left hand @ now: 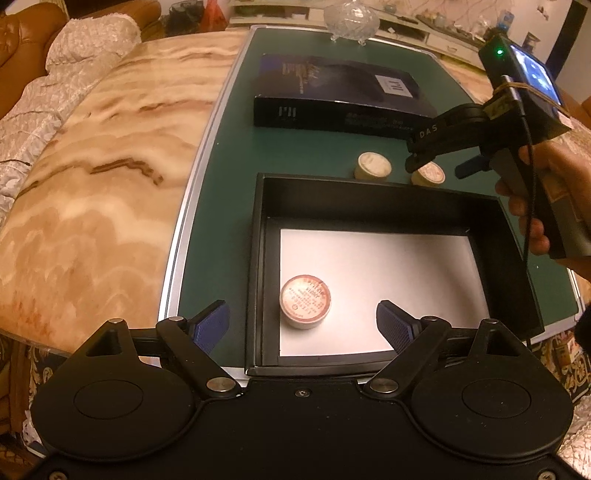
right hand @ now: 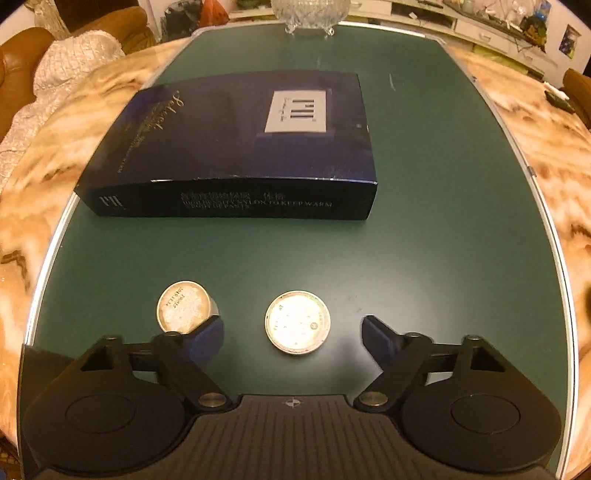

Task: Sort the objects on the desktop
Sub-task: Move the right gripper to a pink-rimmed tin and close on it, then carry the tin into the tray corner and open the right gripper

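A small round tin [left hand: 305, 301] with a red-printed lid lies inside the open black box [left hand: 266, 258], on its white floor. My left gripper [left hand: 303, 326] is open above it, fingers apart on either side. Two more round tins [left hand: 373, 166] [left hand: 428, 173] sit on the green mat beyond the box. In the right wrist view they are the left tin [right hand: 183, 306] and the middle tin [right hand: 297, 322]. My right gripper [right hand: 293, 338] is open, with the middle tin between its fingers, just above the mat. It also shows in the left wrist view [left hand: 417, 158].
A dark blue flat carton [right hand: 236, 147] lies across the green mat [right hand: 443, 221] behind the tins. A glass bowl [right hand: 310, 14] stands at the mat's far edge. The marble tabletop [left hand: 92, 184] surrounds the mat. A sofa with a white cover [left hand: 74, 44] is at far left.
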`<state>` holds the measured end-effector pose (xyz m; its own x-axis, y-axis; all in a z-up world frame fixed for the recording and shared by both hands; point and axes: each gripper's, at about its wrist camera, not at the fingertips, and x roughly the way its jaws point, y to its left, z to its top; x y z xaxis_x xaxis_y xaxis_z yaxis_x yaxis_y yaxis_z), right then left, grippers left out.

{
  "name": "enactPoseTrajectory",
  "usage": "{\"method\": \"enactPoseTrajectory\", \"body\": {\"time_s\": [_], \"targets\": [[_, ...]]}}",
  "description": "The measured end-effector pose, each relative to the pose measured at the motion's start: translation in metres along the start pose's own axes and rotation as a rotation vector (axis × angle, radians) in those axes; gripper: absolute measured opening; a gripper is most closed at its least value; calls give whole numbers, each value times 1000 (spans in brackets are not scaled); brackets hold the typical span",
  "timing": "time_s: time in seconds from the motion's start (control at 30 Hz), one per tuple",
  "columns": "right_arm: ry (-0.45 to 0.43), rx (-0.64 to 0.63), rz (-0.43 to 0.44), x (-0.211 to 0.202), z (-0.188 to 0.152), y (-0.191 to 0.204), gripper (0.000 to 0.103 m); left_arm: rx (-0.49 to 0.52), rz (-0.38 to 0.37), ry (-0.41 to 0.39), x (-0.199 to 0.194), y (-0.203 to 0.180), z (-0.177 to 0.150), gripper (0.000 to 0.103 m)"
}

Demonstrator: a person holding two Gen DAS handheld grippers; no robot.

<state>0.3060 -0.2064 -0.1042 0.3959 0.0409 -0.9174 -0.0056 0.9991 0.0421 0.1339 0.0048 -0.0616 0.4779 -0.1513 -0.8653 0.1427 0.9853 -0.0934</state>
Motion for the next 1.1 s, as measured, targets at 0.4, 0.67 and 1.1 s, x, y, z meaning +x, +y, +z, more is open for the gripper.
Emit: {"method": "enactPoseTrajectory", "body": {"time_s": [0.4, 0.67, 1.1], "targets": [[21, 29, -25, 12, 6, 0, 45, 0, -14, 9, 3, 1, -2, 87], [-2, 66, 14, -2, 2, -10, 45, 8, -21, 11, 1, -3, -6, 87], [-45, 84, 114, -106, -70, -22, 45, -18, -32, 2, -4, -1, -7, 87]]}}
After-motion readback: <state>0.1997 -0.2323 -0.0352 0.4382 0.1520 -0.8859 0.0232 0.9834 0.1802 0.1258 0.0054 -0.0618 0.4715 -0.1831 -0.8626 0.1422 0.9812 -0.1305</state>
